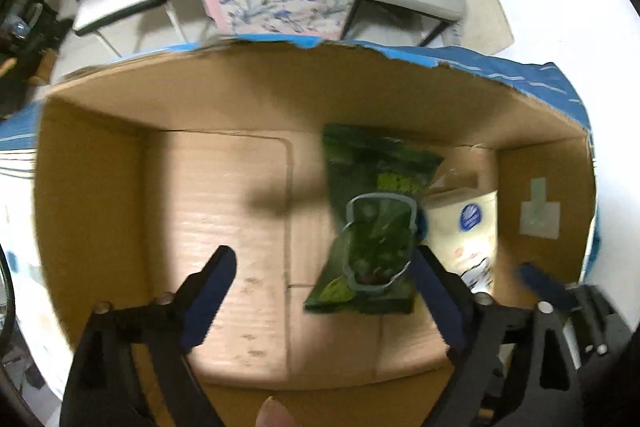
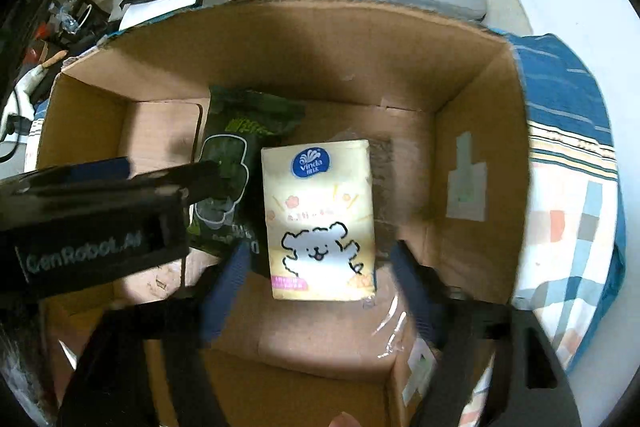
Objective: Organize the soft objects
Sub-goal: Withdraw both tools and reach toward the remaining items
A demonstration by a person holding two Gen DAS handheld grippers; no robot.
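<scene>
Both grippers are pointing straight down into the open brown cardboard box (image 1: 100,187), which sits on a blue patterned bedspread (image 2: 568,131).

The left gripper (image 1: 324,295) has its fingers spread wide and isn't gripping anything. The dark green crinkly plastic snack packet (image 1: 372,223) lies flat on the box floor, just inside its right-hand finger (image 1: 438,303); I can't tell if it touches that pad. The left-hand finger is well clear of it.

The right gripper (image 2: 320,291) is released too, fingers wide apart. The cream-coloured soft tissue pack with a white cartoon dog and a blue round logo (image 2: 320,219) lies on the box floor between and just ahead of those fingers, neither pad pressing on it. The green packet is right beside the tissue pack, on its left, edges touching or overlapping.
</scene>
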